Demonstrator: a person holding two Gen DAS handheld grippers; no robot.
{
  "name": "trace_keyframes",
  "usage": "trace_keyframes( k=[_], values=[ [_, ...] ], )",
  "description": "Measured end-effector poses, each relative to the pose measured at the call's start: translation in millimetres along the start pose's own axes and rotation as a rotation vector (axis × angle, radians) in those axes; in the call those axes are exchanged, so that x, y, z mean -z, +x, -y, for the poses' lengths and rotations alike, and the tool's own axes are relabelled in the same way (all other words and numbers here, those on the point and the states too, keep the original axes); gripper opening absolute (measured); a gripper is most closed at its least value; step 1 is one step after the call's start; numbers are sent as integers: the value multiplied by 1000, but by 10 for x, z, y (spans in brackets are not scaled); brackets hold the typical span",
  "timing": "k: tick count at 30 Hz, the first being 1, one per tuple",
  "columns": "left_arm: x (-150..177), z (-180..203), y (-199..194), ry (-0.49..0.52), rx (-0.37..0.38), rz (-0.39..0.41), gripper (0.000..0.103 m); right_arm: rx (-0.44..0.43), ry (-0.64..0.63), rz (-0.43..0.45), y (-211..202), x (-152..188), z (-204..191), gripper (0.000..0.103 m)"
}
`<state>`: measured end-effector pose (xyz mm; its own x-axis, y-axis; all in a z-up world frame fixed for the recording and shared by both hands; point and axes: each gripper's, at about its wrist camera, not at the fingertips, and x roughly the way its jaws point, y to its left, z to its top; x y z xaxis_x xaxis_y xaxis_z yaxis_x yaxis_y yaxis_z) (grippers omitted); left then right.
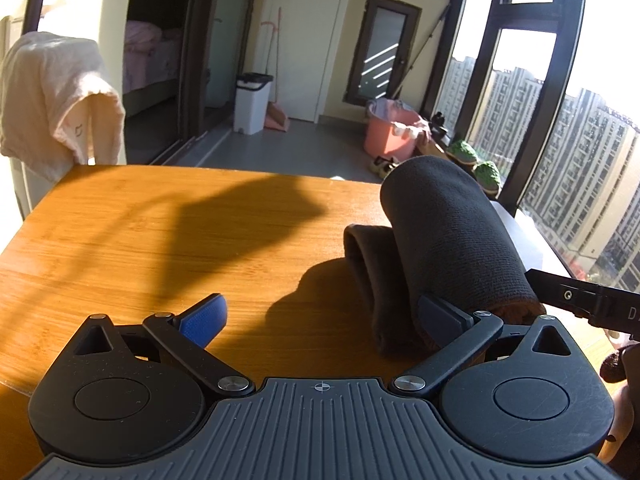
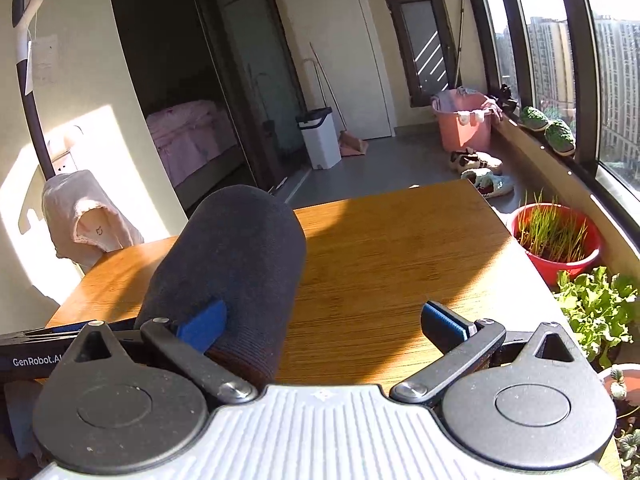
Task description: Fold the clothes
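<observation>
The dark cloth is lying bunched up in a hump on the wooden table. The left gripper is sitting left of the cloth, the right gripper right of it, both with jaws spread wide and gripping nothing, each touching it with 1 finger. A pale shirt is hanging past the table's far corner.

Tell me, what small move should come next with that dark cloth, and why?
Probably lower the dark cloth onto the wooden table so its raised fold lies flat. It arches up between the left gripper and right gripper, draped over one finger of each, while both sets of jaws stand wide open, so nothing pinches it and it could slide off.
</observation>
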<state>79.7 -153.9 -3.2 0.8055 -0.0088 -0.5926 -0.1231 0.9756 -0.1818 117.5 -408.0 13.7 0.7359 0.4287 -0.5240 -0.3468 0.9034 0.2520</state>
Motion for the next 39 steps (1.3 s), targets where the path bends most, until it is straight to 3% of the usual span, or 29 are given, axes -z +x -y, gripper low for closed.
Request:
trace_keyframes(
  k=[3, 12, 17, 23, 29, 39],
  values=[
    [4, -70, 15, -41, 11, -9, 103, 19, -20, 5, 21, -39, -32, 103],
    [191, 50, -353, 8, -14, 5, 103, 36, 2, -37, -262, 130, 81, 103],
    [358, 173, -415, 32, -61, -46, 103, 86, -52, -90, -404, 395, -22, 103],
    [500, 281, -495, 56, -136, -70, 103, 207, -134, -180, -487, 570, -186, 103],
    [639, 388, -574, 79, -210, -93, 103, 226, -126, -160, -613, 701, -214, 103],
    [645, 416, -576, 81, -218, -86, 103, 237, -121, -150, -588, 693, -204, 103]
  ],
)
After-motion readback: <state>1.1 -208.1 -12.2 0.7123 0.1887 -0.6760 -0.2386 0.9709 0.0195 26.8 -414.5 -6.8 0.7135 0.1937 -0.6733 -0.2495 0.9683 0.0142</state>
